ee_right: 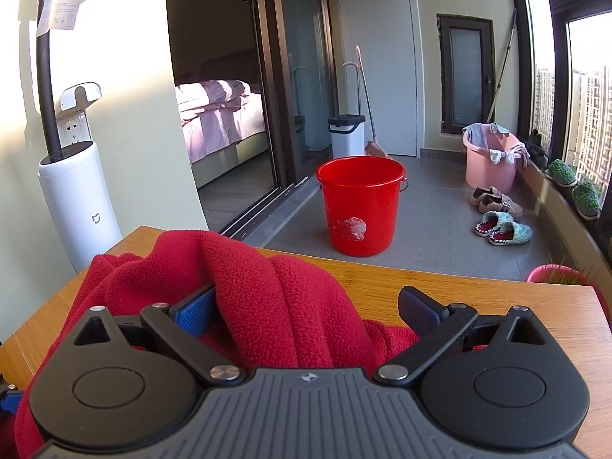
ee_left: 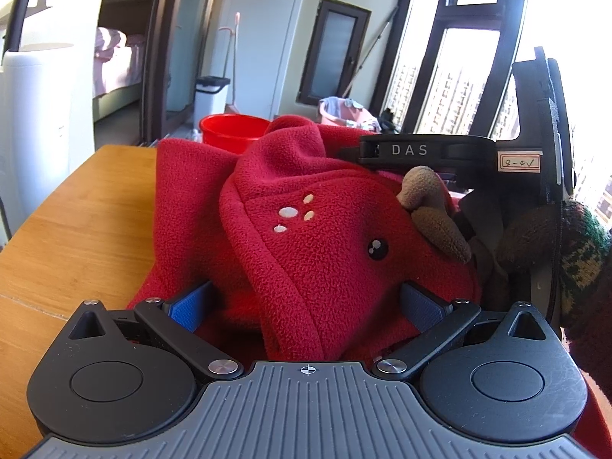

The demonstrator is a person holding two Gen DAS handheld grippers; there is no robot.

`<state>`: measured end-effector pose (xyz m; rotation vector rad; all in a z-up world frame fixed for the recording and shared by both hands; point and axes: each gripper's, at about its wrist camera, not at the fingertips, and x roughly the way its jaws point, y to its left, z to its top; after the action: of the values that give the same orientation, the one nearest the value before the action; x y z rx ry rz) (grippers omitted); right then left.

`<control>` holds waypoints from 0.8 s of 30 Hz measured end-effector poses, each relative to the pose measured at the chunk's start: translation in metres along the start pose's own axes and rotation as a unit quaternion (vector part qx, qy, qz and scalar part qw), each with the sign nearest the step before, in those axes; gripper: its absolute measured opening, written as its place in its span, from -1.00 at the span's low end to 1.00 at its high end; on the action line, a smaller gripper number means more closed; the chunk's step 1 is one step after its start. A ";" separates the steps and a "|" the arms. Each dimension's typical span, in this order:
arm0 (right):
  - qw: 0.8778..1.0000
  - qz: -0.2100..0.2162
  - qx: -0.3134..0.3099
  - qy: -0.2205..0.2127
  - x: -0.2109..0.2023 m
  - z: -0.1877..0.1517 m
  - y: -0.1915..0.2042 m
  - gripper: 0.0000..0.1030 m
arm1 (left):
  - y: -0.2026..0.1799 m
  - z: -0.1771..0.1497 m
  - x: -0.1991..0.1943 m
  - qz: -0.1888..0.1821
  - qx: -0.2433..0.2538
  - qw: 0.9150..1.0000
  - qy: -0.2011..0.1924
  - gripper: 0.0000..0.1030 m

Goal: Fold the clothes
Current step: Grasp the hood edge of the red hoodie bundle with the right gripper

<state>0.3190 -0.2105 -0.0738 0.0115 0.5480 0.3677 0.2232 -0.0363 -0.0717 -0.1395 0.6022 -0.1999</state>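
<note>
A red fleece garment (ee_left: 306,237) lies bunched on the wooden table (ee_left: 76,210). Its hood faces up, with an embroidered eye, white spots and brown antlers (ee_left: 432,214). My left gripper (ee_left: 306,306) is open, its blue pads wide apart and the hood heaped between them. In the right wrist view, my right gripper (ee_right: 306,306) is also open. A fold of the same fleece (ee_right: 260,287) rises between its pads and touches the left one. One of the right gripper's fingers (ee_left: 409,150), marked DAS, reaches over the garment's far side, held by a hand in a knitted sleeve (ee_left: 581,252).
Beyond the table's far edge (ee_right: 420,267) a red bucket (ee_right: 359,206) stands on the grey floor. A pink basin (ee_right: 489,160) and slippers (ee_right: 505,229) lie further right. A white cylinder appliance (ee_right: 76,206) stands left of the table, and a red pot (ee_right: 554,271) at its right corner.
</note>
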 end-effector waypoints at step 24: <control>0.970 0.156 0.018 0.184 0.077 0.043 -0.025 0.75 | 0.018 0.008 0.010 -0.076 0.009 0.996 0.036 1.00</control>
<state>0.4106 -0.2035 -0.0791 0.0670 0.9254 0.6741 0.2385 -0.0206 -0.0740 -0.1614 0.6617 -0.3588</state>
